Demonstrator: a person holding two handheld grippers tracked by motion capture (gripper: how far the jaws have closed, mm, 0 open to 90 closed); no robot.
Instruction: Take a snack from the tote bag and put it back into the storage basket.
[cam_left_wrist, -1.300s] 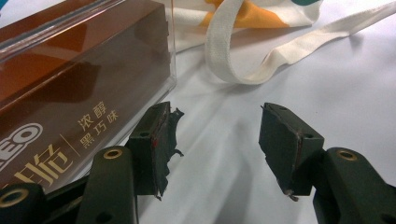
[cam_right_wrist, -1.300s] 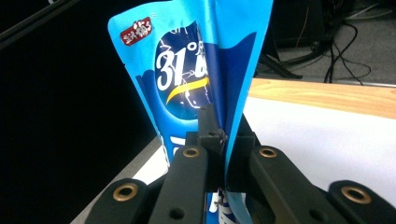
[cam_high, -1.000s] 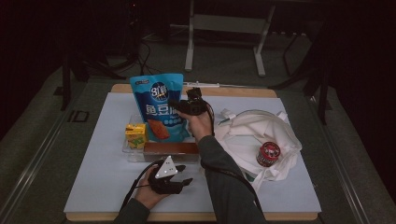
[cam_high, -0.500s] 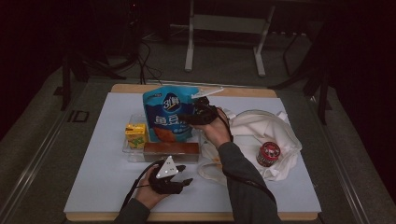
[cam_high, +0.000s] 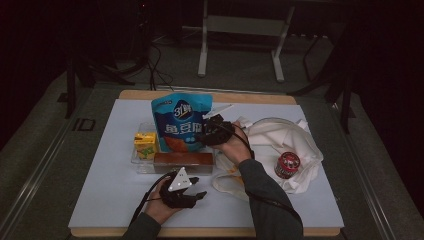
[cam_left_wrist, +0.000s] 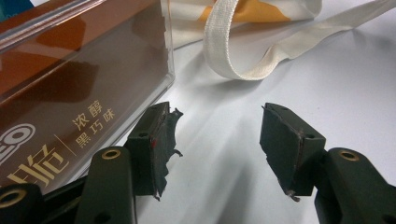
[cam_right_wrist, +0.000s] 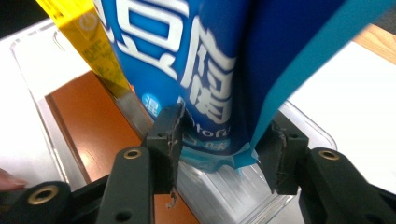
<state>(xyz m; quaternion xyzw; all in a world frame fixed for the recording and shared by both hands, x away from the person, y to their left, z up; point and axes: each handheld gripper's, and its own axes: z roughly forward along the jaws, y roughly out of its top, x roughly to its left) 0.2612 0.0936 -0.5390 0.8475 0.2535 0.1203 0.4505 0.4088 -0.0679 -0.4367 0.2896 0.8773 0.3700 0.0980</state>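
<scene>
The blue snack pouch (cam_high: 182, 122) stands upright in the clear plastic tray (cam_high: 142, 167), which sits left of the middle of the white bench top (cam_high: 100, 200). The right gripper (cam_high: 212, 134) is at the pouch's right side, and its jaws have just been opening: in the right gripper view the pouch's lower corner (cam_right_wrist: 215, 154) hangs between the 2 pads (cam_right_wrist: 170, 140), the gap wide, no squeeze visible on the foil. Large white Chinese characters run across the pouch front; I can read "tofu" in small letters near the bottom and a "3" in the round badge up top.

Crowding the tray: a yellow carton (cam_high: 145, 145) stands at its left end, touching the pouch on that side, its print too small to read. Along the tray's near wall lies a long brown box (cam_high: 182, 161); the left gripper view catches it through the clear wall, with gold characters reading "浓醇黑巧味" (cam_left_wrist: 93, 123).

The left gripper (cam_high: 192, 196) rests near the bench's near edge, just in front of that brown box, jaws apart with bare bench between them. A white strap (cam_left_wrist: 229, 56) loops ahead of it, leading to the cream tote bag (cam_high: 280, 137) spread over the right half of the bench. A red-lidded tin (cam_high: 287, 165) lies on the bag toward the right edge.
</scene>
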